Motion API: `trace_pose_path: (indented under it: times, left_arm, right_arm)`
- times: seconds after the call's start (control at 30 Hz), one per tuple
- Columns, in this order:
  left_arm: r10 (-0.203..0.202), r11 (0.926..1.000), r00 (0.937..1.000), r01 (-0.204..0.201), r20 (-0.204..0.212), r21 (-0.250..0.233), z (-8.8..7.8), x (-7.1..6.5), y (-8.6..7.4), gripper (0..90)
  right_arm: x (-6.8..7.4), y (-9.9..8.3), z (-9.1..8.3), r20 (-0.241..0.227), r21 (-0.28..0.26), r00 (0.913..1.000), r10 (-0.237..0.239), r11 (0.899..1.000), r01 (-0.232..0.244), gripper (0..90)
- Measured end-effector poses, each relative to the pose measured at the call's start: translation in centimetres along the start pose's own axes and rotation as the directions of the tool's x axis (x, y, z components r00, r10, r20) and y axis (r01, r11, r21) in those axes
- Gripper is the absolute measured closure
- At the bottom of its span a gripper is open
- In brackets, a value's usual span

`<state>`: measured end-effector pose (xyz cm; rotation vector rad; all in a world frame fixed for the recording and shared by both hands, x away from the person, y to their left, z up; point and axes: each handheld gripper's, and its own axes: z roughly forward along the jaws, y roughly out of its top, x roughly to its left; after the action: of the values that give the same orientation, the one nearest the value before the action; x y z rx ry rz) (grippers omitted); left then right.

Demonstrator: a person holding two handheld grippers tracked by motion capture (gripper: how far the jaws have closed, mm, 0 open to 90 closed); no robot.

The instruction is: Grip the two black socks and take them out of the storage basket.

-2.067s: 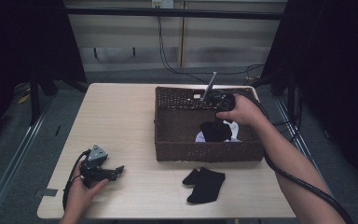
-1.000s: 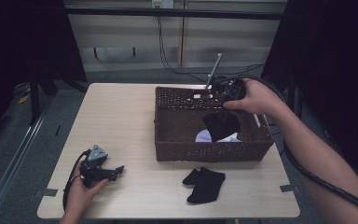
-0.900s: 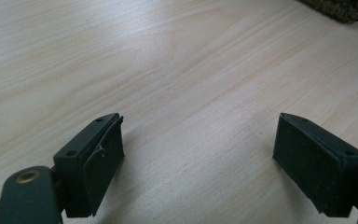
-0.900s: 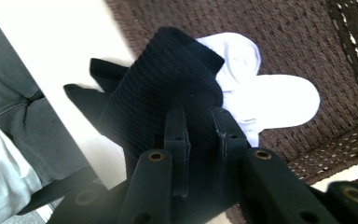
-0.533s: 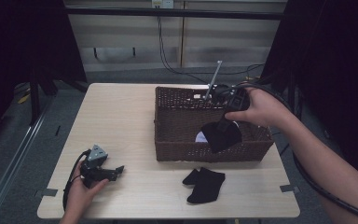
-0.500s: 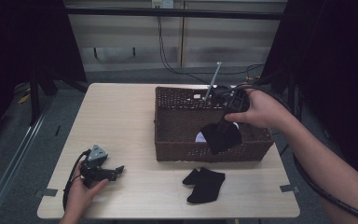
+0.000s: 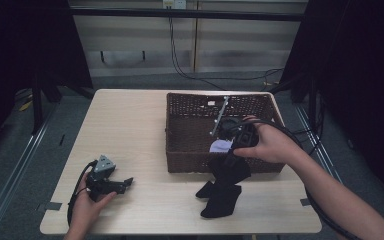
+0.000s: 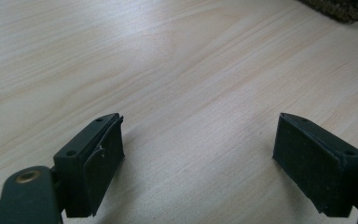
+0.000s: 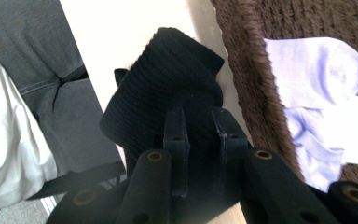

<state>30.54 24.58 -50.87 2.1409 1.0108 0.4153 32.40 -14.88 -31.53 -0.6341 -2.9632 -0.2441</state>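
One dark brown rectangular wicker basket (image 7: pixel 190 150) stood on the pale wooden table (image 7: pixel 130 130), with white socks (image 9: pixel 317 88) lying inside it. The right gripper (image 7: pixel 232 156) pinched a black knitted sock (image 9: pixel 168 93) above the basket's near rim, over other black socks (image 7: pixel 220 197) on the table. The left gripper (image 7: pixel 122 184), jaws spread, rested on the tabletop.
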Motion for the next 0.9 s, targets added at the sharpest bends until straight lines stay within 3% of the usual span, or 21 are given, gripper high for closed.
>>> trace_pose_path:
  times: [0.33,0.9]
  left_arm:
    - [0.008,0.9999,1.0000,-0.008,0.002,0.006,0.0,0.1,0.0,15.3]
    - [0.009,0.9999,1.0000,-0.009,0.000,0.006,0.0,0.1,0.0,15.3]
  right_arm:
    - [0.1,0.2,4.7,-0.013,0.028,0.9999,-0.010,1.000,0.010,77.1]
    - [0.3,1.5,8.4,0.001,0.048,0.9993,-0.039,0.998,0.039,72.2]
